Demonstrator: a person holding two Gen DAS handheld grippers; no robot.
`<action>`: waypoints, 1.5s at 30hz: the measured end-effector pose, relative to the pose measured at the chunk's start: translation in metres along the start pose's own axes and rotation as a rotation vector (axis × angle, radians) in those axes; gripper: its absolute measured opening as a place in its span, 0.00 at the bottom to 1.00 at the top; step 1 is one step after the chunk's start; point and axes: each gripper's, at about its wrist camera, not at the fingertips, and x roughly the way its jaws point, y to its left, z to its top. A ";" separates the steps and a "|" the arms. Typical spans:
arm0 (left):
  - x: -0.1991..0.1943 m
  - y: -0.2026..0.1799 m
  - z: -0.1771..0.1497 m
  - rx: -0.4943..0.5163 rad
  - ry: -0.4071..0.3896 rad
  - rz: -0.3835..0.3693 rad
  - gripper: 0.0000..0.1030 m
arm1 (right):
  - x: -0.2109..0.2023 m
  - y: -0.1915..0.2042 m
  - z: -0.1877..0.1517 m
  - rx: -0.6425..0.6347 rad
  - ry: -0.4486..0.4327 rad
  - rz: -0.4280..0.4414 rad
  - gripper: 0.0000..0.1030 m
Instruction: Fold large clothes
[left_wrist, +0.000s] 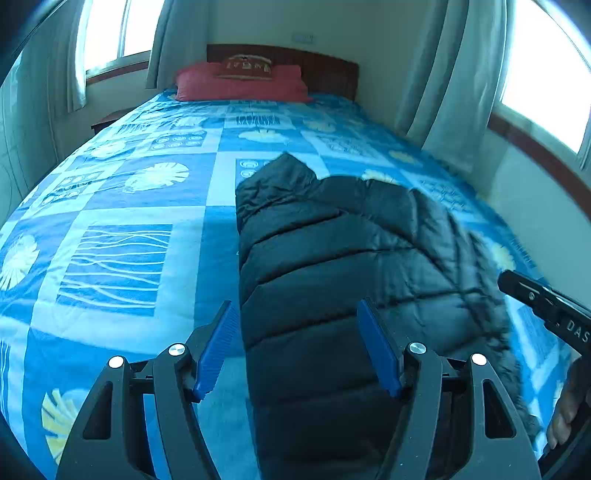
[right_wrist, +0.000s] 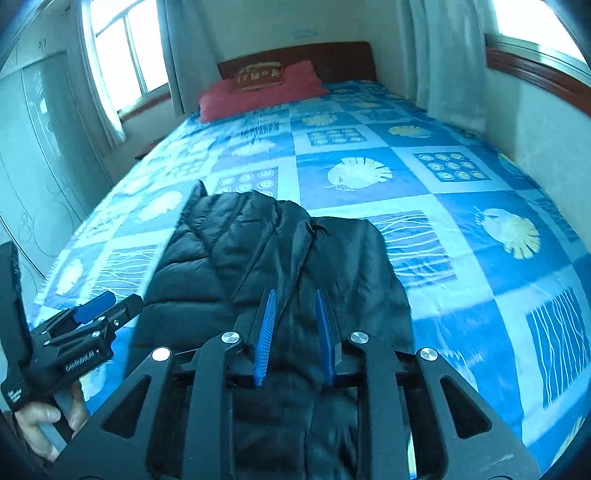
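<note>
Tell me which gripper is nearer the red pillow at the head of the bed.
Hard to call. Left gripper and right gripper both hang over the black jacket, far from the red pillow.

Quilted jacket (left_wrist: 332, 258): black, stitched in horizontal bands. Bedspread (left_wrist: 129, 221): blue and pale-blue checks, printed with cream shells and white wavy lines. Pillow (left_wrist: 240, 86): red. Headboard (left_wrist: 325, 72): dark reddish-brown. Curtains (left_wrist: 458, 74): white. Pads (right_wrist: 266, 339) on the black grippers: ribbed blue.

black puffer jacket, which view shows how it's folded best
The right wrist view: the black puffer jacket lies there nearly whole, with one side folded over the middle and its far edge and overlapping panels clear. The left wrist view shows the jacket closer, but its right side is blurred and the near part is cut off.
</note>
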 end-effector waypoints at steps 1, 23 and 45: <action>0.005 0.000 0.000 -0.004 0.008 -0.002 0.65 | 0.009 -0.002 0.000 -0.004 0.018 -0.019 0.22; 0.067 -0.024 -0.016 0.002 0.078 0.042 0.67 | 0.078 -0.042 -0.043 0.059 0.043 -0.017 0.18; 0.054 -0.022 -0.009 -0.015 0.077 0.037 0.69 | 0.059 -0.043 -0.043 0.074 -0.014 -0.004 0.18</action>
